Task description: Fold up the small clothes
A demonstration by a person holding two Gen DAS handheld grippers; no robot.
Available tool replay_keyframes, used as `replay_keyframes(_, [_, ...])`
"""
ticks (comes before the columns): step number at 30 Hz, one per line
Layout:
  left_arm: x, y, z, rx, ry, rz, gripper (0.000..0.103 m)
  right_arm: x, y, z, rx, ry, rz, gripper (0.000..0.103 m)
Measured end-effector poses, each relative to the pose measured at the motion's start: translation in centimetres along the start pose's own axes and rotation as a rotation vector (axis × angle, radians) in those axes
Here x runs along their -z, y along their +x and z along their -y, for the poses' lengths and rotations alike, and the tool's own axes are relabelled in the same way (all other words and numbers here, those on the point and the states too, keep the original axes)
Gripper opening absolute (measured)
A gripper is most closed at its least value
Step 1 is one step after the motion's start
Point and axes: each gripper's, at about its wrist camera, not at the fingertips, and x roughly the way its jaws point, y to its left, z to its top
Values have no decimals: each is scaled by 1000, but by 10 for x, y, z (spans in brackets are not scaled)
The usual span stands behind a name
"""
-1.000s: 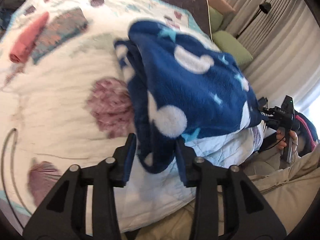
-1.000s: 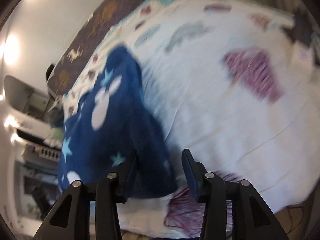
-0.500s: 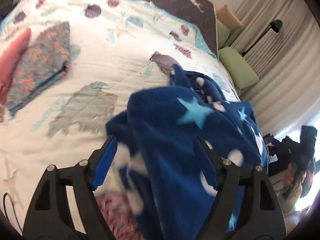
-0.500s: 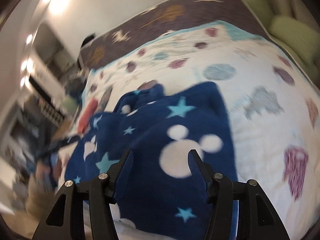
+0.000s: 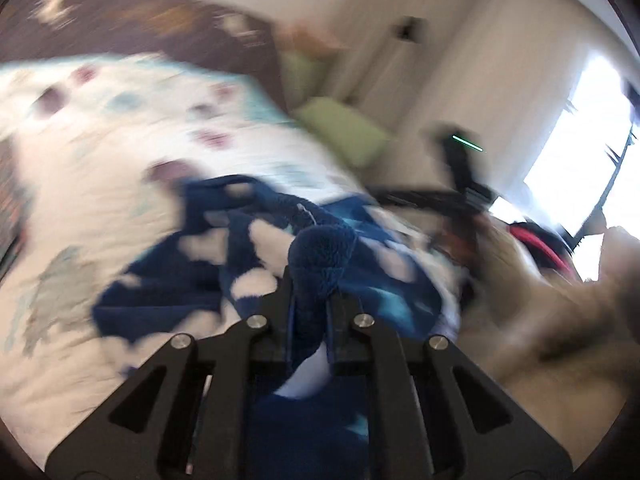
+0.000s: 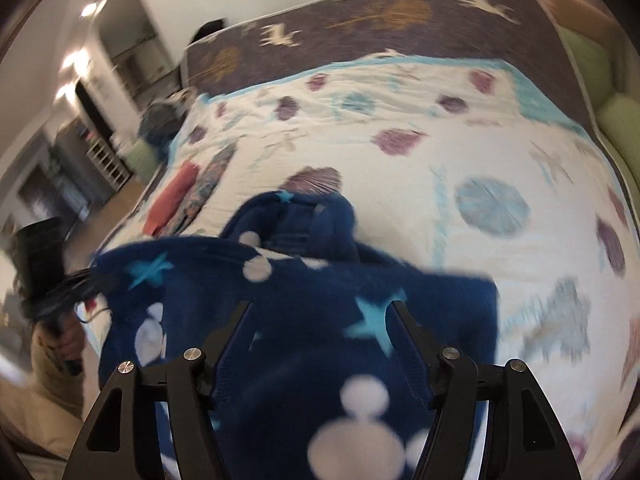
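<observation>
A small navy fleece garment with white mouse heads and light blue stars (image 5: pixel 256 264) lies bunched on the patterned white bedspread (image 5: pixel 100 152). My left gripper (image 5: pixel 312 280) is shut on a fold of this fleece, which bulges up between the fingers. In the right wrist view the same garment (image 6: pixel 304 320) spreads under my right gripper (image 6: pixel 320 308), whose fingers stand wide apart above the cloth. The left gripper also shows at the far left of that view (image 6: pixel 40 264). Both views are blurred.
A red rolled cloth (image 6: pixel 172 200) and a patterned folded garment (image 6: pixel 208 184) lie at the bed's left edge. Green cushions (image 5: pixel 340 132) sit beside the bed's far corner. A dark patterned blanket (image 6: pixel 400 28) covers the head end. A bright window (image 5: pixel 572 160) is at right.
My left gripper went from open to shut on a fold of the fleece. My right gripper opened wider and now hovers over the spread cloth. Both cameras swung quickly.
</observation>
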Motion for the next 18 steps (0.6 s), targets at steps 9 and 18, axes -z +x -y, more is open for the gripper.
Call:
replay_keyframes(9, [38,5,22,-2,11,-152,13,-47,32,-37,-154,-138,-64,69])
replay_keyframes(18, [32,17,42,-14,73,-173,13,-47,75,-127,-212,-303,-296,69])
